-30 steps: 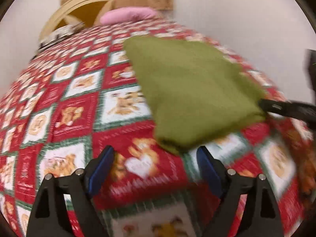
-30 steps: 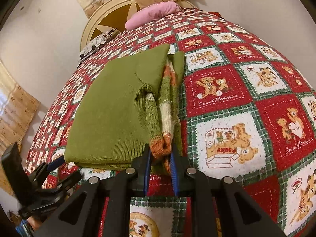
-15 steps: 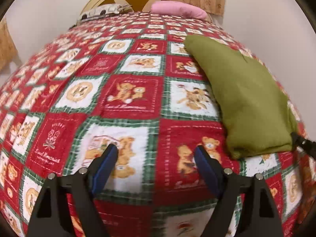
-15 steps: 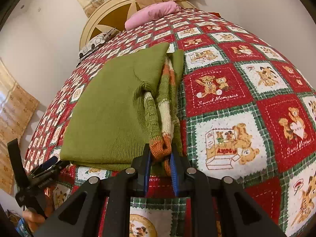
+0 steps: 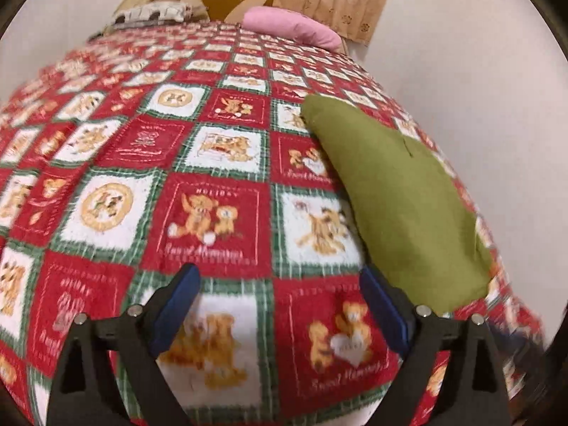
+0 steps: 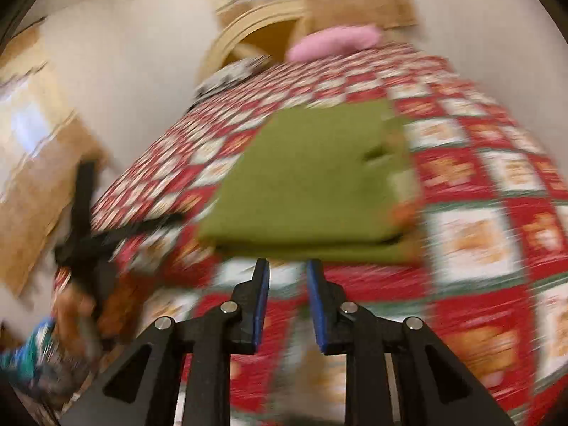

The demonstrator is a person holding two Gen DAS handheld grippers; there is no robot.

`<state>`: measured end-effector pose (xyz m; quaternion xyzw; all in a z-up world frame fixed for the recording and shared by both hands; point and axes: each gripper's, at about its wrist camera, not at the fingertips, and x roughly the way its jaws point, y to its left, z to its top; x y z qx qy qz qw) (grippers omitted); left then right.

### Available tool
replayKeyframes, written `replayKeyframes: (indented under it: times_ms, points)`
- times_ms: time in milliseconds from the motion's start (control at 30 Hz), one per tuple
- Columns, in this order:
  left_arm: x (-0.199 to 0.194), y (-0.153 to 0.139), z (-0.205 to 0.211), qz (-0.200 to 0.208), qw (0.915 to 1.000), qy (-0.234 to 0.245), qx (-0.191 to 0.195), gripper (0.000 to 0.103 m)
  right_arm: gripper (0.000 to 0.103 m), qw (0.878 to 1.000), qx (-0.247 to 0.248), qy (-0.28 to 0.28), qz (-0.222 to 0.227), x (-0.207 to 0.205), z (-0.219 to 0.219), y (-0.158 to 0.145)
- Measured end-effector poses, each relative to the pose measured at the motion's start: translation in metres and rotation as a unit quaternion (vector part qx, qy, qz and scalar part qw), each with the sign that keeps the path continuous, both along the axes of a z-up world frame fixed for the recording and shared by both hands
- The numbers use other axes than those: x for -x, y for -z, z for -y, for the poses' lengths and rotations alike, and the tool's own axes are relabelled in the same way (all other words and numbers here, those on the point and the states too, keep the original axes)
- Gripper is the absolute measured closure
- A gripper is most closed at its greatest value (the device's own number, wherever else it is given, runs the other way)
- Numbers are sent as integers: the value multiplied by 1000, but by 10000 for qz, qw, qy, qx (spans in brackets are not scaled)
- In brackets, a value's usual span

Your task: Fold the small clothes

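Green sweater (image 5: 401, 195) lies folded flat on the bed blanket (image 5: 213, 213), the one with red and white bear squares. In the left wrist view the sweater sits at about 3 o'clock, and its long side runs from 12 o'clock down toward 5 o'clock, with the near end by the right finger. In the right wrist view, which is very blurry, the sweater (image 6: 312, 181) sits in the middle, and its long side points up toward 1 o'clock, at the pink pillow (image 6: 333, 41) by the headboard. The left tongs (image 5: 280, 305) are spread wide and hold nothing; the blue pads (image 5: 177, 301) hang over the blanket, and the right one is just beside the sweater's near edge. The right tongs (image 6: 287, 305) are parted only a little, with a small gap between the blue pads (image 6: 261, 305), and they grip nothing; the sweater's folded edge is just past the tips. The left tongs (image 6: 85, 245) show as a dark blur at 9 o'clock in that view.
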<state>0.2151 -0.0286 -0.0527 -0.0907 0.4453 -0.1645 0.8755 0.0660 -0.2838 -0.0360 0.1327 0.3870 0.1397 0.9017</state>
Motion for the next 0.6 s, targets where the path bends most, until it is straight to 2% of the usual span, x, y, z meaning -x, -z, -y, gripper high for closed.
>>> replayKeyframes:
  times_ms: [67, 133, 200, 267, 367, 467, 500, 567, 600]
  points:
    - [-13, -4, 2, -117, 9996, 143, 219, 9, 80, 9993, 98, -302, -188, -13, -31, 13]
    - [-34, -10, 18, -353, 9966, 692, 275, 9, 80, 9985, 151, -436, -287, -30, -53, 24]
    - [-48, -18, 40, -292, 9927, 1172, 2, 9, 80, 9987, 17, -434, -282, -49, -63, 27]
    - [-57, -25, 65, -46, 9862, 1602, -407, 9, 80, 9988, 16, -442, -185, -58, -70, 23]
    - [-67, -21, 91, -76, 9753, 2164, -435, 9, 80, 9983, 220, -508, -152, -58, -75, 19]
    - [-81, 3, 112, -349, 9687, 2393, -554, 6, 80, 9979, 506, -378, -157, -55, -69, 21]
    - [-87, 11, 113, -462, 9687, 2378, -535, 0, 80, 9980, 516, -320, -176, -55, -66, 20]
    - [-94, 19, 107, -624, 9717, 2265, -236, 0, 80, 9985, 387, -285, -243, -62, -60, 21]
    - [-96, 20, 104, -568, 9721, 2274, -102, 0, 76, 9986, 326, -331, -244, -65, -59, 21]
